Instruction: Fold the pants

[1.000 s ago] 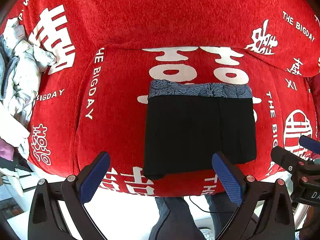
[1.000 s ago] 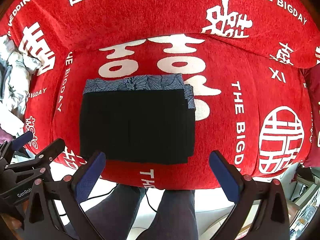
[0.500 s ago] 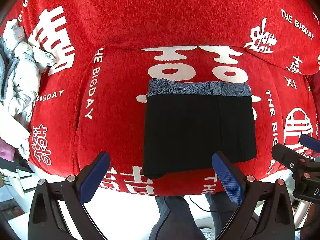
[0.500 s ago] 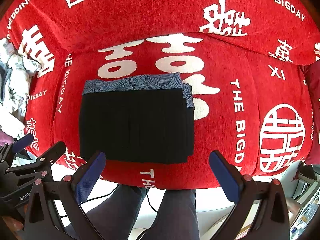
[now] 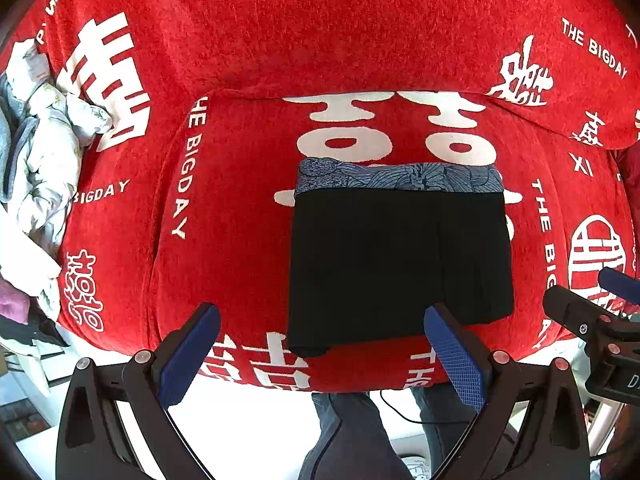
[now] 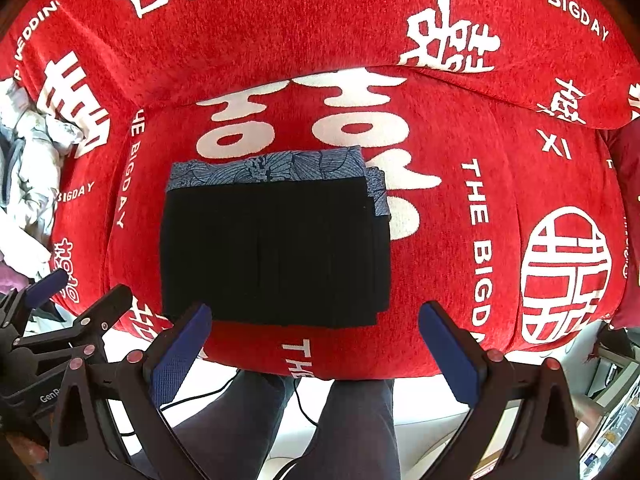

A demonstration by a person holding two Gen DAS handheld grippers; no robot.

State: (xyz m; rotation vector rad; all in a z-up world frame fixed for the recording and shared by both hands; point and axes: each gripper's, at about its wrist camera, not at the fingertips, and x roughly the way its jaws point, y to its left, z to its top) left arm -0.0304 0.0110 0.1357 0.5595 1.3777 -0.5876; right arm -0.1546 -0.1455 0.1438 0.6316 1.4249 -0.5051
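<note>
The black pants [image 5: 400,260] lie folded into a neat rectangle on the red seat cushion [image 5: 232,208], with a blue patterned waistband along the far edge. They also show in the right wrist view [image 6: 276,248]. My left gripper [image 5: 320,344] is open and empty, held back from the cushion's front edge, near the pants' front edge. My right gripper [image 6: 314,340] is open and empty, also off the front edge. Neither touches the pants.
The red cover with white lettering runs up the sofa back [image 5: 320,32]. A pile of light crumpled clothes [image 5: 36,152] lies at the left. A person's legs in grey trousers [image 6: 352,424] and a cable are below, over a pale floor.
Both grippers have drawn back slightly from the cushion. The pants have not moved and both grippers stay open.
</note>
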